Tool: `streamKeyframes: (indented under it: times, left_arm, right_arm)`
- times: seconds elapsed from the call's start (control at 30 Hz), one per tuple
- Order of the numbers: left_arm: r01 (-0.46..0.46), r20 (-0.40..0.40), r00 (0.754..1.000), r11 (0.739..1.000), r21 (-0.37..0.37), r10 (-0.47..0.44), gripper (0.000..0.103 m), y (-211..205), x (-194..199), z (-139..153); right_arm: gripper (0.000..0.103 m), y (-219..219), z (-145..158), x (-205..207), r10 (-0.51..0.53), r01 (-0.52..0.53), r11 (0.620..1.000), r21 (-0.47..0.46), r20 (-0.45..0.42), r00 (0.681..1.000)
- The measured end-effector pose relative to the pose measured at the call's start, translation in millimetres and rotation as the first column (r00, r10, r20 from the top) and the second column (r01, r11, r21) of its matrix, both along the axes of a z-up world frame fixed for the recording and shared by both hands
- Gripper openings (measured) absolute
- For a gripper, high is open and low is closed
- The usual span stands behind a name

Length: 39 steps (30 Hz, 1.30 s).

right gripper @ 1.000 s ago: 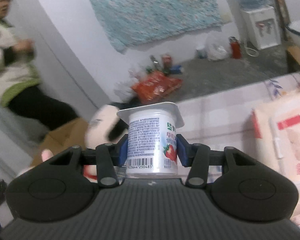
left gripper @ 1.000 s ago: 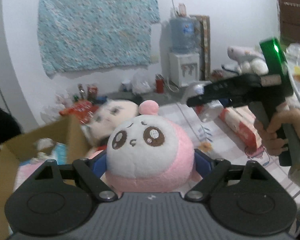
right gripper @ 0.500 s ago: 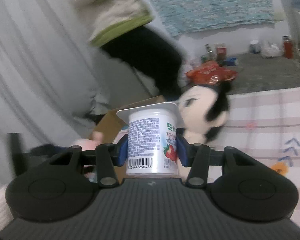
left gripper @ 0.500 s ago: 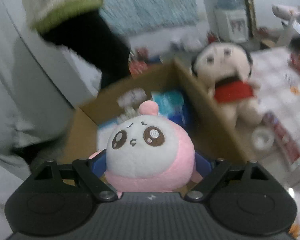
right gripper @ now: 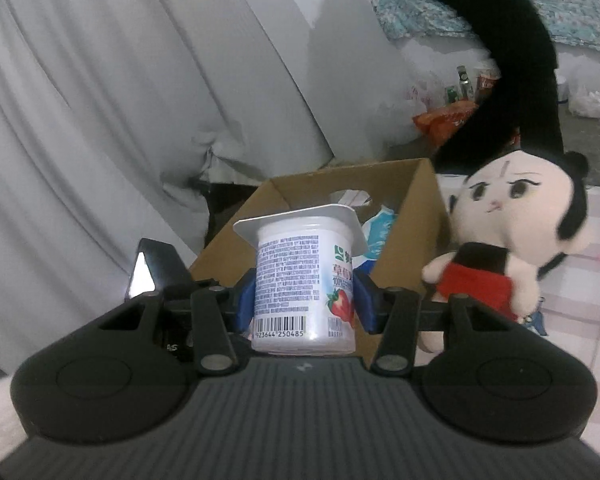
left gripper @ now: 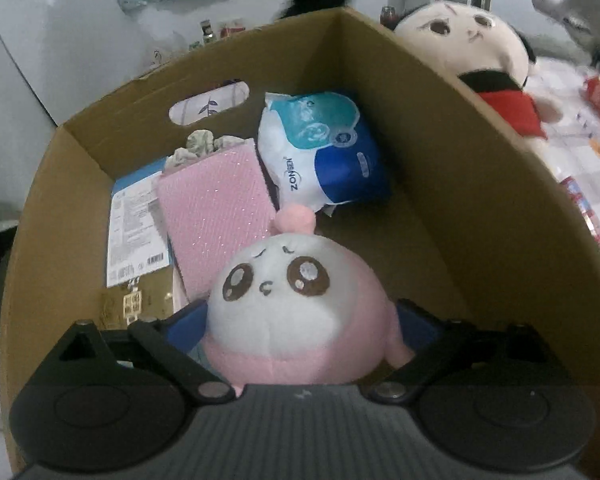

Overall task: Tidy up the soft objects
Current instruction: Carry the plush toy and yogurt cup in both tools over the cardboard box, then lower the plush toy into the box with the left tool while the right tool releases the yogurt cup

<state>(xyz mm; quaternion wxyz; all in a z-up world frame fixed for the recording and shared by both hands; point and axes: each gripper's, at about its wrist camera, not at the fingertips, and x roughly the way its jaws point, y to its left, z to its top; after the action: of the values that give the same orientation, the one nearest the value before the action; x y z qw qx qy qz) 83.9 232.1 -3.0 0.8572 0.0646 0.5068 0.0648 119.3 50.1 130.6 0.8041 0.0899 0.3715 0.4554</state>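
A pink and white round plush point(left gripper: 296, 312) with big brown eyes sits between the jaws of my left gripper point(left gripper: 300, 330), over the inside of a cardboard box point(left gripper: 460, 184). The jaws are opening, and the blue pads point(left gripper: 184, 324) stand just off the plush's sides. My right gripper point(right gripper: 304, 304) is shut on an upright strawberry yogurt cup point(right gripper: 304, 280), held in front of the same box point(right gripper: 404, 208). A big-headed doll point(right gripper: 516, 216) in a red top leans against the box's right side.
In the box lie a blue and white tissue pack point(left gripper: 324, 152), a pink cloth point(left gripper: 216, 216) and a printed card point(left gripper: 136, 220). A person's dark trouser leg point(right gripper: 512, 80) stands behind the box. A white curtain point(right gripper: 120, 100) hangs at the left.
My left gripper has swung from the table to above the open box, and its pads have spread wider. The right gripper has carried the yogurt cup left, and the box is now in its view.
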Motion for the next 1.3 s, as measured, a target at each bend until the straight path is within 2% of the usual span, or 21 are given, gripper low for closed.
streamKeyframes:
  times: [0.2, 0.3, 0.37, 0.47, 0.53, 0.63, 0.67, 0.7, 0.73, 0.8, 0.9, 1.0, 1.07, 1.1, 1.2, 1.3]
  left_arm:
    - [-0.020, 0.058, 0.998, 0.998, -0.061, 0.024, 0.102, 19, -38, 24]
    - [-0.008, 0.082, 0.997, 0.998, -0.056, 0.013, 0.103, 22, -53, 32]
    - [-0.008, 0.087, 0.996, 0.999, -0.041, 0.011, 0.097, 24, -54, 34]
    - [0.007, 0.047, 0.999, 0.998, -0.069, -0.004, 0.096, 26, -49, 30]
    - [0.020, 0.015, 1.000, 0.997, -0.075, -0.019, 0.101, 25, -48, 29]
    - [0.050, -0.040, 0.998, 0.997, -0.050, -0.052, 0.101, 22, -50, 28]
    - [0.070, -0.078, 0.994, 0.997, -0.044, -0.073, 0.090, 21, -51, 26]
    - [0.082, -0.108, 0.991, 0.996, -0.024, -0.084, 0.089, 19, -50, 23]
    - [0.087, -0.117, 0.989, 0.996, 0.015, -0.085, 0.082, 17, -52, 20]
    - [0.077, -0.111, 0.991, 0.997, 0.019, -0.075, 0.078, 18, -55, 18]
    - [0.036, -0.094, 0.995, 0.999, 0.023, -0.034, 0.079, 24, -57, 28]
    - [0.036, -0.120, 0.993, 0.989, 0.144, -0.018, 0.081, 27, -50, 34]
    - [0.015, -0.139, 0.990, 0.981, 0.192, 0.012, 0.085, 33, -45, 35]
    - [0.026, -0.152, 0.988, 0.981, 0.190, 0.003, 0.085, 37, -44, 34]
    - [0.039, -0.201, 0.980, 0.994, 0.102, -0.018, 0.090, 48, -37, 25]
    - [0.034, -0.151, 0.988, 0.991, 0.133, -0.013, 0.092, 42, -43, 24]
  right_arm:
    - [0.048, 38, -2, -10, 0.004, -0.002, 0.997, -0.078, 0.026, 1.000]
    - [0.048, 53, -12, -12, -0.018, 0.020, 0.994, -0.110, 0.021, 1.000]
    - [0.048, 64, -21, -10, -0.018, 0.018, 0.991, -0.133, 0.005, 1.000]
    - [0.047, 75, -34, -8, -0.011, 0.006, 0.988, -0.155, -0.028, 1.000]
    - [0.047, 75, -37, -9, -0.001, -0.005, 0.987, -0.160, -0.037, 0.999]
    - [0.048, 76, -35, -12, 0.008, -0.012, 0.984, -0.177, -0.023, 1.000]
    - [0.048, 77, -35, -11, 0.009, -0.012, 0.983, -0.182, -0.019, 1.000]
    - [0.048, 78, -35, -8, 0.010, -0.013, 0.982, -0.187, -0.014, 1.000]
    - [0.048, 78, -34, -7, 0.012, -0.013, 0.982, -0.190, -0.009, 1.000]
    - [0.048, 79, -32, -5, 0.014, -0.015, 0.982, -0.190, -0.005, 1.000]
    - [0.048, 82, -29, -3, 0.018, -0.017, 0.982, -0.189, 0.007, 1.000]
    - [0.048, 92, -31, 0, 0.020, -0.020, 0.981, -0.194, -0.001, 1.000]
    - [0.048, 99, -35, 1, 0.026, -0.028, 0.978, -0.207, -0.010, 1.000]
    - [0.048, 103, -37, 0, 0.026, -0.029, 0.977, -0.211, -0.015, 1.000]
    - [0.048, 117, -46, 3, 0.027, -0.039, 0.970, -0.241, -0.053, 0.998]
    - [0.048, 129, -55, 5, 0.020, -0.036, 0.960, -0.278, -0.060, 0.998]
